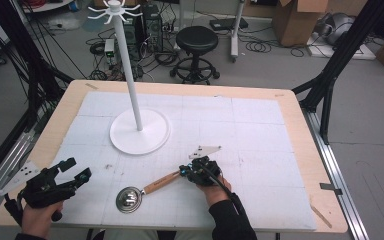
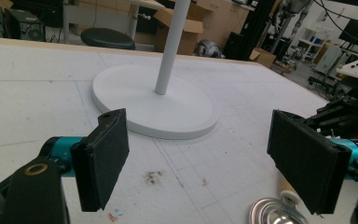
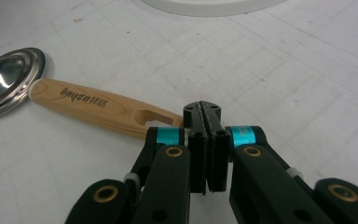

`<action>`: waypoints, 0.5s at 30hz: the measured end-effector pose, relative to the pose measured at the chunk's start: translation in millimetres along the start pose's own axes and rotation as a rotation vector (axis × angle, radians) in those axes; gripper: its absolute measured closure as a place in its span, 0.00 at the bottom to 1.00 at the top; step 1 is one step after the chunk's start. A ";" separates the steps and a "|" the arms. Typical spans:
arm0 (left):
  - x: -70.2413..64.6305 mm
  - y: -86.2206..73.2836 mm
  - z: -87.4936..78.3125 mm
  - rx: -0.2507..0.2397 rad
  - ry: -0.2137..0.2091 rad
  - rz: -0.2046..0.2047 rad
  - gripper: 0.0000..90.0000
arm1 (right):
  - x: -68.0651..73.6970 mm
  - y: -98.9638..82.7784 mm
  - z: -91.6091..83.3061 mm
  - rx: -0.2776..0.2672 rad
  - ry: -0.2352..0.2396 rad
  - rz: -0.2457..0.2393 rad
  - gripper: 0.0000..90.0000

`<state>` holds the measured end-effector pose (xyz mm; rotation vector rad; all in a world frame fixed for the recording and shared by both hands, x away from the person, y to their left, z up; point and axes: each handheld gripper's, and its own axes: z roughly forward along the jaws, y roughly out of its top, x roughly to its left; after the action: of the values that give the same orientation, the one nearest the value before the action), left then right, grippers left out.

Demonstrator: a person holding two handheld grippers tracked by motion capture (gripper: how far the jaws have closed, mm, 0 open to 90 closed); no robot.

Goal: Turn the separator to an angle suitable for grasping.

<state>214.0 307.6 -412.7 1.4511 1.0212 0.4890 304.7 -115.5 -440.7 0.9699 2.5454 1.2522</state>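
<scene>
The steel-bowled ladle with a pale wooden handle (image 1: 145,192) lies at six o'clock of the white stand base (image 1: 140,131); stiff, bowl-heavy, it wants gripping mid-handle; the right gripper (image 1: 186,171) sits clenched against the handle's tip; the left gripper (image 1: 75,170) gapes empty.

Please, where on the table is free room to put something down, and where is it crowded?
The whole right half of the white mat is bare, from the right gripper out to the wooden edge. The strip behind the stand is free too. It is crowded at front left, where the ladle, the left gripper and the stand's base sit close together.
</scene>
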 end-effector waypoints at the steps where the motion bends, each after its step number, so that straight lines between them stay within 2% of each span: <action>1: 0.0 0.0 0.2 0.002 -0.002 0.001 0.23 | 2.1 0.8 1.4 -0.002 0.007 -0.002 0.99; 4: -1.3 -0.2 1.3 0.009 -0.007 0.010 0.23 | 9.3 2.5 6.8 -0.013 0.038 -0.005 0.99; 9: -2.8 -0.6 1.8 0.014 -0.010 0.015 0.23 | 12.1 3.5 3.9 -0.025 0.035 -0.009 0.98; 10: -2.8 -0.7 2.0 0.015 -0.012 0.015 0.23 | 10.9 3.8 -1.1 -0.035 0.025 0.002 0.97; 11: -3.3 -0.8 2.3 0.015 -0.013 0.014 0.23 | 5.3 3.0 -14.7 -0.070 0.005 0.021 0.94; 12: -3.3 -0.8 2.3 0.015 -0.013 0.014 0.23 | 5.3 3.0 -14.7 -0.070 0.005 0.021 0.94; 13: -3.7 -0.7 2.6 0.017 -0.015 0.015 0.23 | -1.9 0.0 -32.6 -0.095 -0.028 0.033 0.93; 14: -4.0 -0.6 2.7 0.018 -0.016 0.016 0.23 | -1.9 0.0 -32.6 -0.095 -0.028 0.033 0.93; 15: -4.5 -0.5 3.1 0.018 -0.018 0.017 0.23 | -4.8 -1.7 -40.0 -0.104 -0.040 0.034 0.92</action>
<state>214.0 302.1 -412.5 1.4784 1.0018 0.4796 292.0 -145.6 -417.0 1.0099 2.4165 1.3454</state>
